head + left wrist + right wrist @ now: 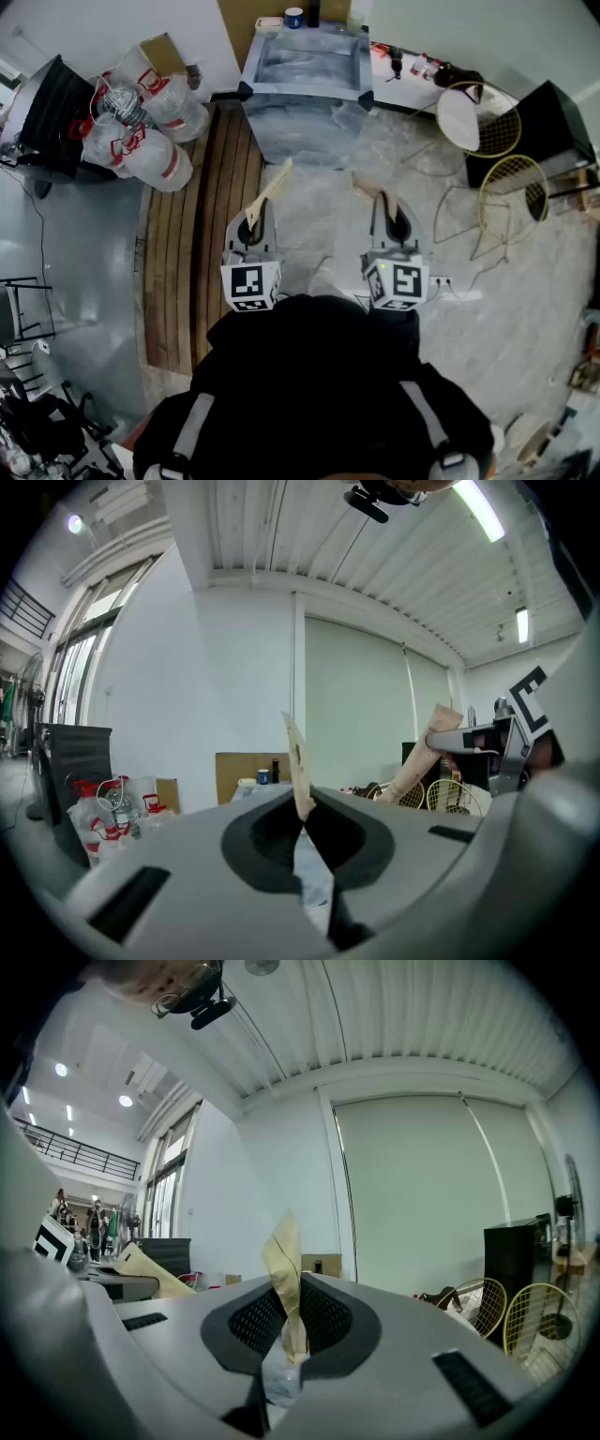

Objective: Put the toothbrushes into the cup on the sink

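I hold a paper-wrapped toothbrush in each gripper, both in front of the grey sink. My left gripper is shut on a cream-wrapped toothbrush that sticks up and forward; in the left gripper view it stands between the jaws. My right gripper is shut on a tan-wrapped toothbrush, whose crumpled wrapper rises from the jaws in the right gripper view. A blue cup stands on the sink's back ledge, well ahead of both grippers, and shows small in the left gripper view.
Tied plastic bags lie at the left beside wooden floor boards. Two rackets and a black box stand at the right. Small bottles sit on the counter right of the sink. A power strip lies near the person's feet.
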Tool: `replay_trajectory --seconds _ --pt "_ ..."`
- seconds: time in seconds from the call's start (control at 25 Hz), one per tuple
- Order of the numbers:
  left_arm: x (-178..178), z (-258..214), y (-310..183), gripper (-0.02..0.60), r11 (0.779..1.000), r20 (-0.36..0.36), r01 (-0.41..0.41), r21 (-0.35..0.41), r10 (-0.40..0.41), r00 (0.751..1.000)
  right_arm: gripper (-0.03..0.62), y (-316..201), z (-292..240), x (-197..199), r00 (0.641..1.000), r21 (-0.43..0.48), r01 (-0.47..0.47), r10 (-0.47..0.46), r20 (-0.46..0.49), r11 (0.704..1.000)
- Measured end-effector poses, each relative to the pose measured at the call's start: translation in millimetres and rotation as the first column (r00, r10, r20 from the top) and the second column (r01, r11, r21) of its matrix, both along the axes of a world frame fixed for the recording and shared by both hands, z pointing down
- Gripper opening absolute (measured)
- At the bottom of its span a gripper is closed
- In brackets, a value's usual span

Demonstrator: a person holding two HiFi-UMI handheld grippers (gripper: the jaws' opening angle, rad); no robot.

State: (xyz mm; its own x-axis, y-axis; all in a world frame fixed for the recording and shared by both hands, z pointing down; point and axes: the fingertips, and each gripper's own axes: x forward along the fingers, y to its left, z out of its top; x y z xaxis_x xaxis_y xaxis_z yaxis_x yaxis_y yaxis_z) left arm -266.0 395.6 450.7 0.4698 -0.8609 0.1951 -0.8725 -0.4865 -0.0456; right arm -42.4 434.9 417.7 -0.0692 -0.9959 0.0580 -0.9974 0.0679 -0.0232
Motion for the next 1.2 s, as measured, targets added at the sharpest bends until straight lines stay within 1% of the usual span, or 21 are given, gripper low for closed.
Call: replay_trajectory --seconds 0.2,0.4,0.64,0.88,1.12,1.2 --pt "15 -2 -15 0.005 1.000 0.010 0.012 0.001 -0.012 1.000 0.028 -17 2 19 1.000 -0.003 0.008 -0.008 0.022 1.000" --pt "32 0 -35 0.005 1.000 0.016 0.018 0.006 -0.018 1.000 0.029 -34 4 36 0.999 0.011 0.035 -0.035 0.036 0.999" --pt "65 1 -52 0.005 1.000 0.017 0.022 0.015 -0.022 1.000 0.029 -54 3 68 0.998 0.033 0.051 -0.052 0.037 0.998" --pt "89 7 -62 0.005 1.000 0.032 -0.002 0.006 0.002 0.999 0.028 -62 7 85 0.998 0.026 0.050 -0.051 0.035 0.998" --pt "110 5 -83 0.005 1.000 0.020 -0.020 0.018 0.020 1.000 0.029 -73 8 96 0.998 0.014 0.036 -0.037 0.056 0.999" --pt "114 7 -93 0.005 1.000 0.012 -0.023 0.018 0.023 1.000 0.028 -81 10 102 0.999 0.013 0.031 -0.031 0.038 0.999"
